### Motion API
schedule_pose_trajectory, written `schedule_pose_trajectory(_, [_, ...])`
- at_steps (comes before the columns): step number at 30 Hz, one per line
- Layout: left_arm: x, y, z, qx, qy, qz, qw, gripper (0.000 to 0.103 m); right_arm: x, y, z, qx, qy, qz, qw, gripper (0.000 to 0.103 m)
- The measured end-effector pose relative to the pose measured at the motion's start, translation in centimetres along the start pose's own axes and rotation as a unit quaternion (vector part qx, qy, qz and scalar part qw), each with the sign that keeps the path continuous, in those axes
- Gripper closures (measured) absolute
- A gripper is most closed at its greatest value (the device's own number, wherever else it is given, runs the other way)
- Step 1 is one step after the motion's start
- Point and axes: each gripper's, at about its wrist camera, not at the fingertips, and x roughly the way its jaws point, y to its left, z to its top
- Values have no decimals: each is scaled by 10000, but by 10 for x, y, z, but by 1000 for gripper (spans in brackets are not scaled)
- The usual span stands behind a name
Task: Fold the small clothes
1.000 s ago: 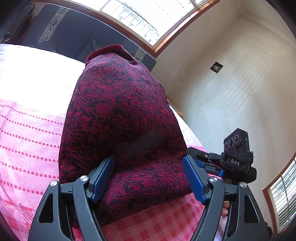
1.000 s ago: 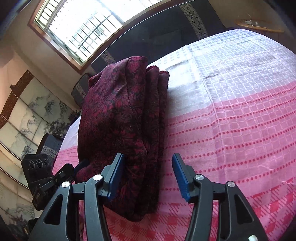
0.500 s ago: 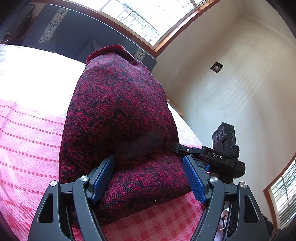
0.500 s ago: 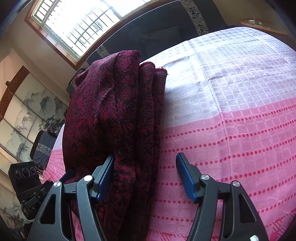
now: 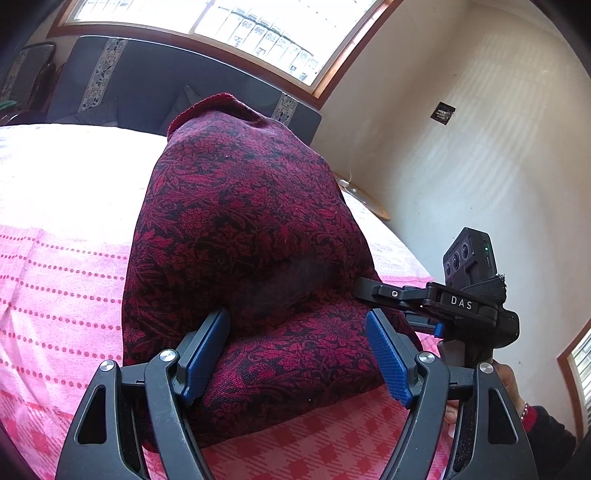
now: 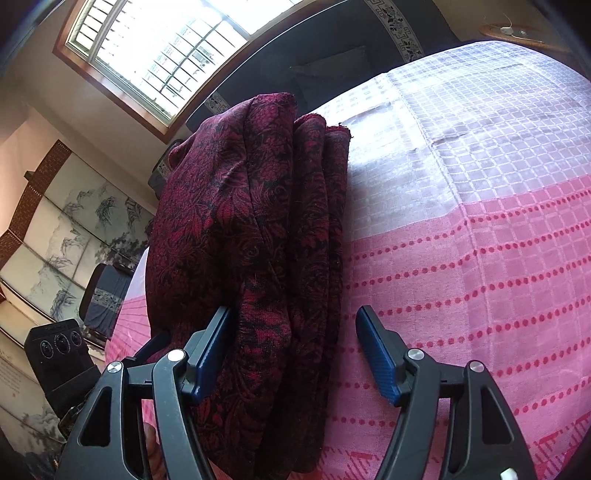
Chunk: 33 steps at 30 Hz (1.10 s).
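Note:
A dark red garment with a black floral pattern (image 5: 243,236) lies folded in a thick stack on the pink and white bedspread (image 5: 55,288). My left gripper (image 5: 299,354) is open, its blue pads straddling the near end of the stack. In the right wrist view the garment (image 6: 251,236) shows its folded layers edge on. My right gripper (image 6: 295,354) is open around that side edge, its left pad against the cloth. The right gripper also shows in the left wrist view (image 5: 424,299), pushed in against the stack's right side.
The bedspread (image 6: 461,240) stretches wide to the right of the garment. A dark sofa (image 5: 129,81) stands under the window behind the bed. A small wooden table (image 6: 517,33) sits at the far right. A painted folding screen (image 6: 62,236) stands on the left.
The right gripper has moved in along the garment's right side and now straddles its edge. The left gripper has stayed open around the near end.

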Motion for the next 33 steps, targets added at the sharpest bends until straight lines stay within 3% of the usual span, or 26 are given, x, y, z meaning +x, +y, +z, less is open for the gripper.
schedule_pose_trajectory(5, [3, -5, 0, 89, 16, 124, 9999, 27, 4, 9, 4, -230, 28, -255, 9994, 39])
schedule_pose_trajectory(17, [9, -23, -5, 269, 47, 351, 9990, 26, 9, 10, 11, -181, -11, -168, 9997, 40])
schedule_pose_trajectory(19, [9, -25, -6, 305, 58, 402, 9987, 26, 11, 12, 10, -219, 51, -109, 9997, 53])
schedule_pose_trajectory(22, [9, -28, -6, 373, 67, 456, 9982, 24, 14, 18, 6, -177, 120, 40, 9998, 57])
schedule_pose_trajectory(33, [-7, -12, -5, 32, -109, -28, 9999, 23, 13, 15, 5, -146, 115, 130, 9997, 59])
